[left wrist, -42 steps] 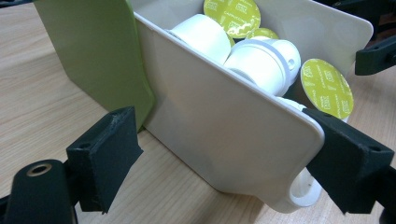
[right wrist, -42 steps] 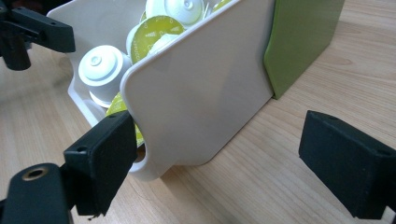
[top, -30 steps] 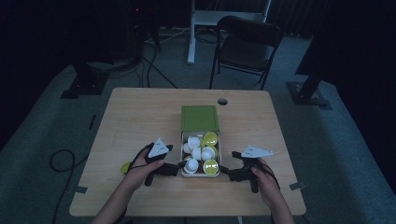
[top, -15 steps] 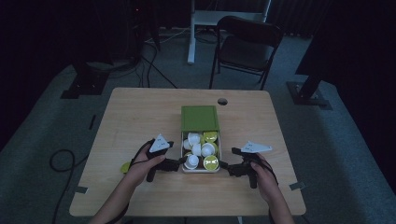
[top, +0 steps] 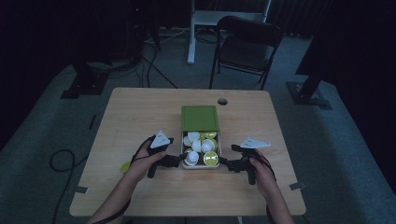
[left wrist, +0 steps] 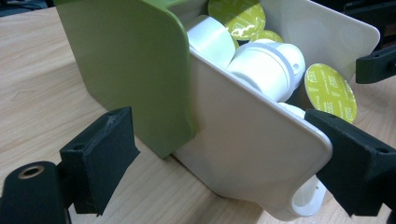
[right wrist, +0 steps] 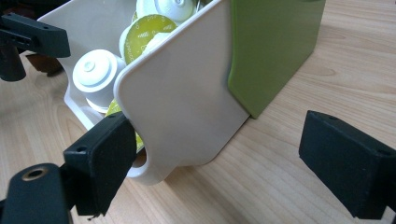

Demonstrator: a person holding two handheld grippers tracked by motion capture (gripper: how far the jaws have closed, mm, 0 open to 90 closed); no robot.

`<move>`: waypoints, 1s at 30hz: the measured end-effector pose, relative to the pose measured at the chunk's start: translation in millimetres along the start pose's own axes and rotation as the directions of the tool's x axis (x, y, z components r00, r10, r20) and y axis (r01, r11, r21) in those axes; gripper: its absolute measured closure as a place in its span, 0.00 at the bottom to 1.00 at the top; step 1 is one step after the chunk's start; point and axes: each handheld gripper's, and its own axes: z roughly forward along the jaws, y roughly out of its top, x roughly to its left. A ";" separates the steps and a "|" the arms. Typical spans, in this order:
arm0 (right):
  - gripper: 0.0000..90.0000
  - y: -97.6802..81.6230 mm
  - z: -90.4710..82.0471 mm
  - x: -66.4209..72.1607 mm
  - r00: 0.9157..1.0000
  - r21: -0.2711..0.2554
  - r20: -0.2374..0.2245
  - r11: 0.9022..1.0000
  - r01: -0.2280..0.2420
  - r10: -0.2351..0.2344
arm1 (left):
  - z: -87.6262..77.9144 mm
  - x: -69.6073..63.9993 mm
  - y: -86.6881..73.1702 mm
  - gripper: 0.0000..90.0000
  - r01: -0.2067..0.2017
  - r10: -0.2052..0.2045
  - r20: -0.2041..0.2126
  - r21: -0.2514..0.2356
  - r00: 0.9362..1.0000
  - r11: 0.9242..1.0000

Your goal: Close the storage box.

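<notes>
a pale wooden tabletop (top: 140, 116) is seen in a dim room, a folding chair (top: 245, 46) behind. the white drawer (top: 201, 149) of capsules (top: 210, 158) sits mid-table toward the near edge, flanked by the left gripper (top: 177, 159), jaws wide and just opening, and the right gripper (top: 225, 162), jaws wide.
</notes>
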 end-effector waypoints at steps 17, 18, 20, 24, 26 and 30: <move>0.12 10.3 8.3 -7.5 0.999 -0.005 0.030 1.000 -0.010 0.010 | 7.9 12.1 9.2 0.12 0.035 -0.035 -0.005 0.004 0.999 0.999; 0.12 11.2 8.9 -7.9 0.999 -0.005 0.032 1.000 -0.010 0.010 | 8.1 12.7 10.1 0.12 0.034 -0.034 -0.008 0.005 0.999 0.999; 0.12 12.9 9.9 -8.5 0.999 -0.001 0.033 1.000 0.000 0.001 | 8.8 14.1 11.8 0.12 0.024 -0.024 -0.014 0.010 1.000 1.000; 0.12 15.4 12.6 -10.3 0.999 0.003 0.035 1.000 0.001 -0.001 | 10.8 16.1 13.8 0.12 0.021 -0.021 -0.016 0.010 1.000 1.000; 0.12 16.5 13.9 -11.8 0.999 0.002 0.037 1.000 0.000 0.000 | 11.8 17.8 14.6 0.12 0.019 -0.018 -0.015 0.009 1.000 1.000; 0.12 18.3 16.7 -14.3 0.999 0.001 0.042 1.000 -0.008 0.008 | 15.0 21.2 15.9 0.12 0.011 -0.011 -0.017 0.003 1.000 1.000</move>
